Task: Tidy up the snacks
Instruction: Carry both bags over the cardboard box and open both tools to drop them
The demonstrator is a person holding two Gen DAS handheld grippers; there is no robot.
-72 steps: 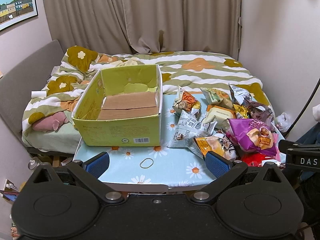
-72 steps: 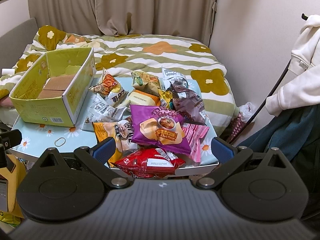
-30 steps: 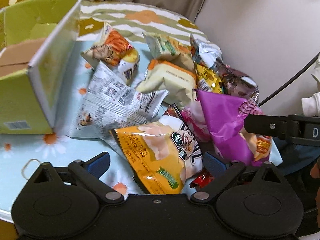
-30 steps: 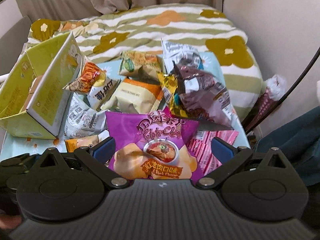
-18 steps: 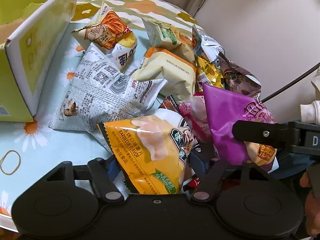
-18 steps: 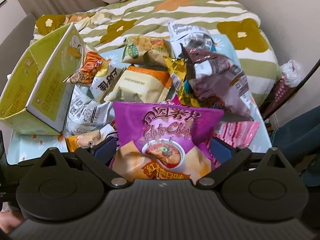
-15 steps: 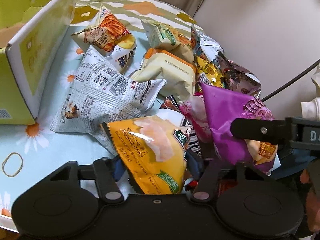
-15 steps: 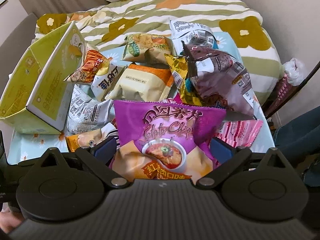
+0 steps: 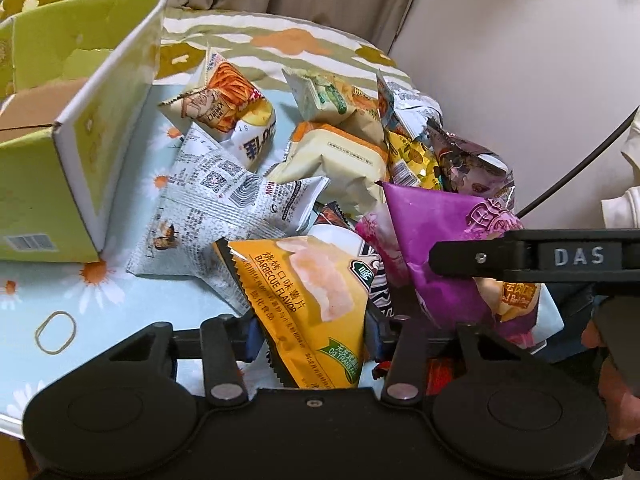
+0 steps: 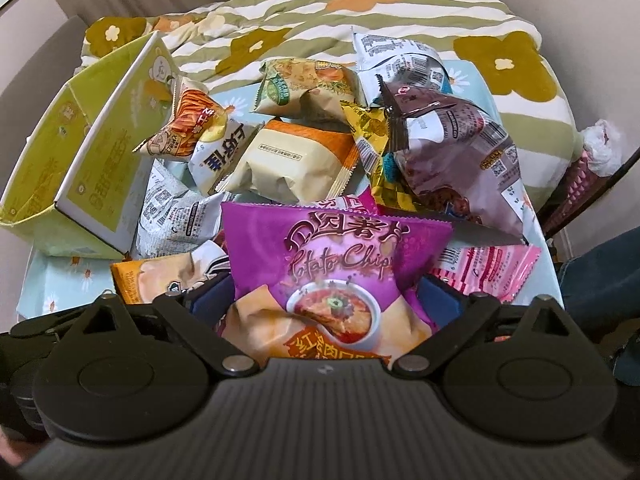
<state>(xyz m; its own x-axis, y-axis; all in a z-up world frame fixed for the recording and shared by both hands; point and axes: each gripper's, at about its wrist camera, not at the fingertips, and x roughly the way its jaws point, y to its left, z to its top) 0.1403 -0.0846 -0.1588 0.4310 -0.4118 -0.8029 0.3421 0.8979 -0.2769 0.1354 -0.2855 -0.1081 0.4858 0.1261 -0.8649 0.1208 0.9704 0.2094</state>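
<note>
Several snack bags are heaped on the right half of a small table. My left gripper [image 9: 312,336] is shut on the near end of an orange barbecue chips bag [image 9: 304,280], with both blue pads pressed against its sides. My right gripper [image 10: 324,300] is open and points steeply down. A purple potato chips bag [image 10: 336,256] lies between its blue pads, which stand at its two sides. In the left wrist view one black finger of the right gripper [image 9: 480,258] crosses in front of the purple potato chips bag [image 9: 436,232]. An open green cardboard box [image 9: 76,160] stands at the left.
A white printed bag [image 9: 216,208], a cream and orange bag [image 10: 292,160], a brown bag [image 10: 460,160] and a pink bag [image 10: 488,268] crowd the pile. A rubber band [image 9: 56,332] lies on the daisy tablecloth [image 9: 48,280]. Behind the table is a bed with a striped quilt [image 10: 360,12].
Both grippers came down from a wide view to the pile. The left jaws closed from wide onto the orange bag. The right gripper sank a little over the purple bag.
</note>
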